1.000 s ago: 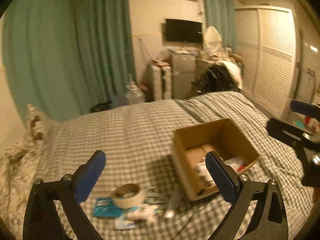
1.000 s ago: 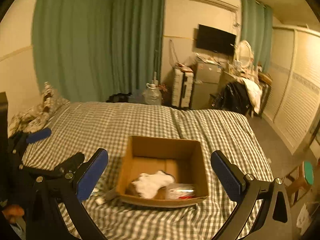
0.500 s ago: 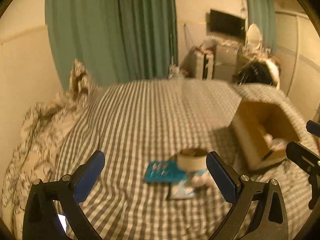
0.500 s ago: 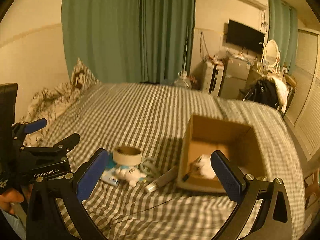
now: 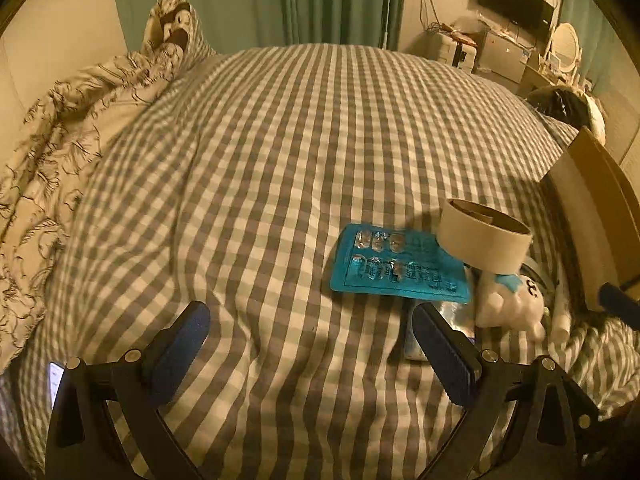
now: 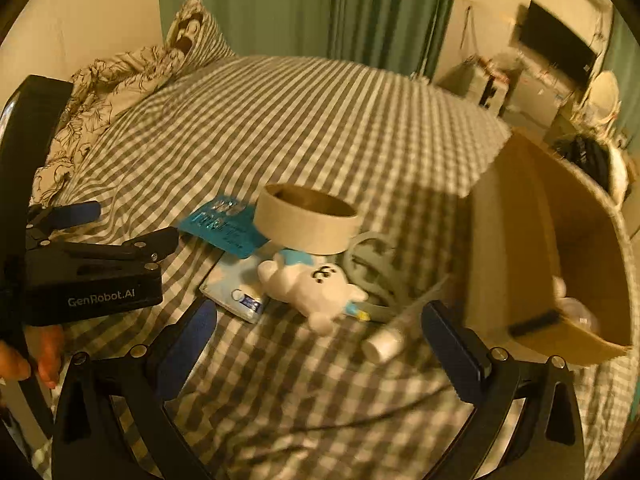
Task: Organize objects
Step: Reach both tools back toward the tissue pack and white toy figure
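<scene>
A pile lies on the checked bed: a tape roll [image 6: 307,222] [image 5: 482,240], a blue blister card [image 5: 400,266] [image 6: 222,226], a white plush toy [image 6: 316,284] [image 5: 510,304], a tissue packet [image 6: 236,286], a grey cable loop [image 6: 372,270] and a white tube [image 6: 394,334]. An open cardboard box [image 6: 560,240] [image 5: 596,208] stands to their right with items inside. My left gripper [image 5: 312,344] is open and empty, low over the bed left of the card. My right gripper [image 6: 316,340] is open and empty, just in front of the plush toy.
A rumpled patterned duvet and pillow [image 5: 80,120] lie at the bed's left. Green curtains [image 6: 312,8] hang behind. A TV, dresser and clutter [image 5: 516,32] stand at the far right. The left gripper body [image 6: 92,268] shows in the right wrist view.
Both grippers have swung left and dropped closer to the bed. The pile now fills the views and the box has slid to the right edge. Both stay open.
</scene>
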The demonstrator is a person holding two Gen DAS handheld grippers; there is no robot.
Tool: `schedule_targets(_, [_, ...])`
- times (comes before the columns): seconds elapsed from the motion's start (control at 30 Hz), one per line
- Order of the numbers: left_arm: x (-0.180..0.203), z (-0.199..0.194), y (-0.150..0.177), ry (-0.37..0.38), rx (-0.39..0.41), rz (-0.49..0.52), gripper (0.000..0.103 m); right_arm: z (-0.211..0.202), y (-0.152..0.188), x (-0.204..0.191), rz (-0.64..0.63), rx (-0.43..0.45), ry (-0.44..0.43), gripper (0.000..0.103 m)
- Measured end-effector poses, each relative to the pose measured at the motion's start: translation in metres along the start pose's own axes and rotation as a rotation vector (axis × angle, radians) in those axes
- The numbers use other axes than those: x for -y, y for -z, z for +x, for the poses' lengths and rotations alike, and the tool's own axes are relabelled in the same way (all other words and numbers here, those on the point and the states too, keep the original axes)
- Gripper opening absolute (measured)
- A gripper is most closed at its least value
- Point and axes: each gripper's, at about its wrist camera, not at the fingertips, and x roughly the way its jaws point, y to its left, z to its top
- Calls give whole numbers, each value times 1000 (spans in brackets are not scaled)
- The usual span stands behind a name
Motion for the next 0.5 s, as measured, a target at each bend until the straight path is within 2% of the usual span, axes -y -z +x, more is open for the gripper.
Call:
schedule_targets(0.13, [6, 18, -3, 22, -47, 24, 103, 30, -6, 6, 24, -74, -44, 102])
schedule_targets(0.27, [6, 26, -6, 28, -63, 24, 103, 57, -11, 10, 34, -136, -74, 97])
schedule_targets(0.37, [5, 30, -4, 59, -77, 26, 103, 71, -8, 11, 36, -191, -84, 78])
schedule_targets(0.4, [5, 30, -4, 60, -76, 31, 103, 70, -7, 9, 27, -190, -79, 77])
schedule_targets(0.43, [6, 29, -3, 62, -75, 38, 103, 67, -6, 8, 17, -185, -72, 73])
schedule_targets(0.47, [9, 28, -2, 60, -71, 51, 103, 62, -6, 6, 6, -172, -56, 65])
schedule_targets(0.5, [12, 27, -1, 56, -67, 66, 103, 57, -5, 6, 5, -155, -48, 64])
